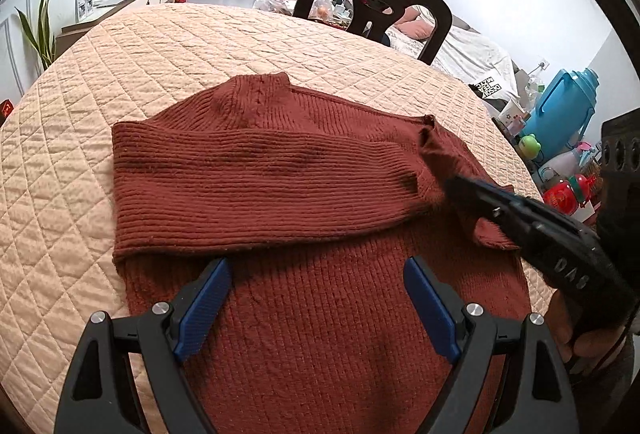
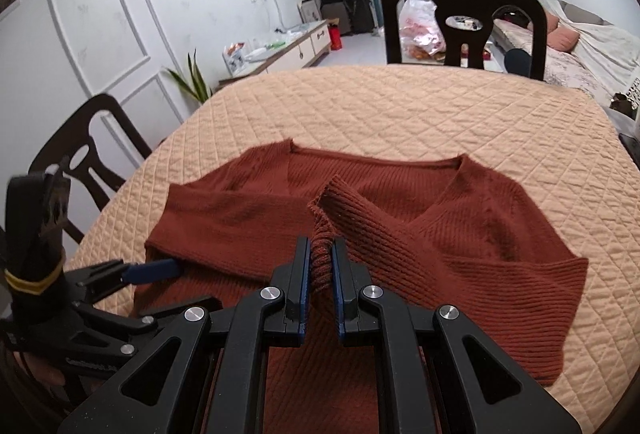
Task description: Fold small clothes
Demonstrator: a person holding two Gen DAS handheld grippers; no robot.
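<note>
Sweater (image 1: 304,218) lying flat on quilted desk (image 1: 160,50), wide bare margin beyond. Right tool (image 2: 321,262) pinching sleeve cuff (image 2: 322,258); left tool (image 1: 316,294) hovering spread over hem side.

Hiding the sweater's (image 1: 304,170) lower hem behind both gripper frames at the bottom edges. Burying the sleeve cuff (image 2: 321,266) partly between the right gripper's (image 2: 321,276) pads. Cutting off the bench (image 1: 132,66) at the left wrist view's left rim. Blurring small items (image 1: 560,170) beside the blue jug (image 1: 564,110).
</note>
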